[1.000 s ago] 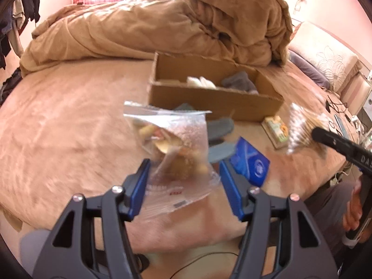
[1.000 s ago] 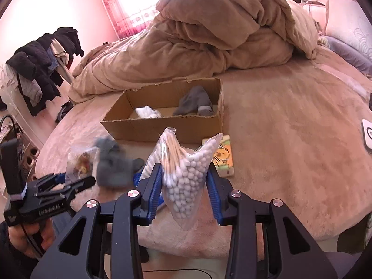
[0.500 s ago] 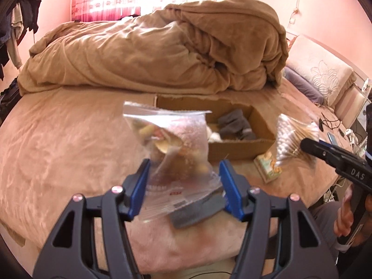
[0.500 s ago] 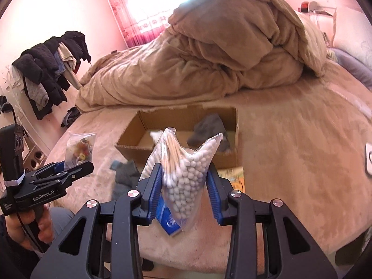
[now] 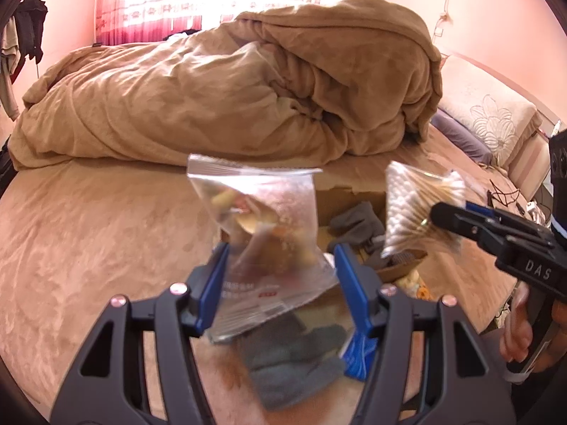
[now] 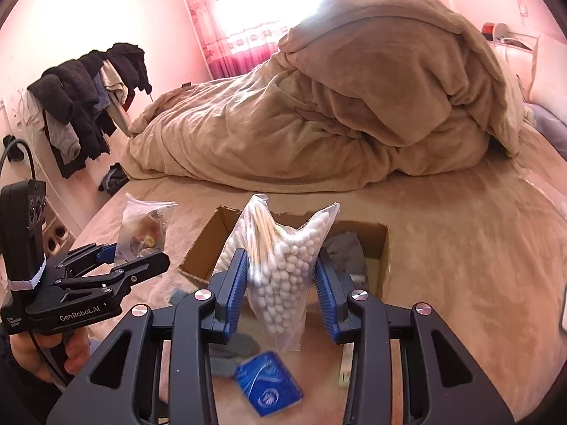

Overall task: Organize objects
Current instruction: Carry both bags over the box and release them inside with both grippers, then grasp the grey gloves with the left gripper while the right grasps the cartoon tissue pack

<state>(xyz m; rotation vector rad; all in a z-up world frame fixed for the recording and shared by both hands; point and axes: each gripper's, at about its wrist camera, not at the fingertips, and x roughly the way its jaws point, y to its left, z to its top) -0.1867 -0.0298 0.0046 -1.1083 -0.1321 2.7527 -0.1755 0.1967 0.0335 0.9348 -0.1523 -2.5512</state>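
My left gripper [image 5: 280, 276] is shut on a clear zip bag of small mixed items [image 5: 262, 226], held above the bed; it also shows in the right wrist view [image 6: 145, 230]. My right gripper [image 6: 280, 283] is shut on a clear bag of cotton swabs [image 6: 280, 265], seen in the left wrist view [image 5: 414, 209]. An open cardboard box [image 6: 384, 248] lies on the bed ahead of both, with a grey garment [image 6: 345, 251] inside. Both bags hang in front of and above the box's near side.
A grey sock [image 5: 294, 364] and a blue packet [image 6: 267, 386] lie on the bed below the grippers. A heaped tan duvet [image 5: 230, 85] fills the back of the bed. Clothes [image 6: 81, 102] hang at the left wall. Pillows [image 5: 489, 120] are at the right.
Both grippers have risen and moved forward toward the box with their bags still held. The sock and blue packet have slid lower in view.
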